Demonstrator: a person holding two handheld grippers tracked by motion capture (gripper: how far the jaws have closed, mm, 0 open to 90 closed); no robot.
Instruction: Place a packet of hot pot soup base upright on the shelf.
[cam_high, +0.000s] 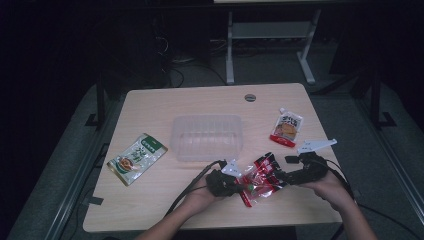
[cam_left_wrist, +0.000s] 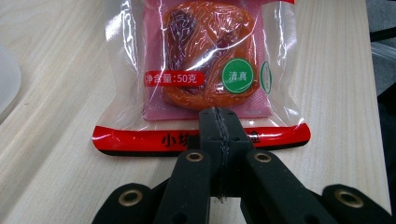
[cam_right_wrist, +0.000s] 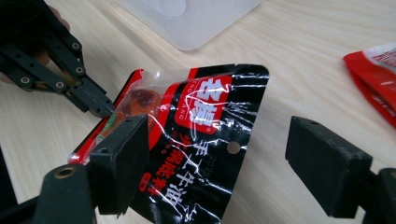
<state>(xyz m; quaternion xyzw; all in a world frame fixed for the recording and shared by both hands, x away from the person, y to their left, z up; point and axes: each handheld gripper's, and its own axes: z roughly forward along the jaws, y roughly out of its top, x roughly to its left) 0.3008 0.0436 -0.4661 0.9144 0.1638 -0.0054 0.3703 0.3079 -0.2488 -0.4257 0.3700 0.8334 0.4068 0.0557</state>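
The left gripper pinches the red bottom edge of the snack packet, low in the middle of the left gripper view. The right gripper has its jaws wide apart. The packet's black and red end lies between them, against the left pad, well clear of the right one. In the high view the packet hangs between both hands, low and centre, in front of the clear tub.

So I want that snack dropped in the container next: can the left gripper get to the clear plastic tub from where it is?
Probably yes: the clear plastic tub sits just beyond the left gripper, nothing between them.
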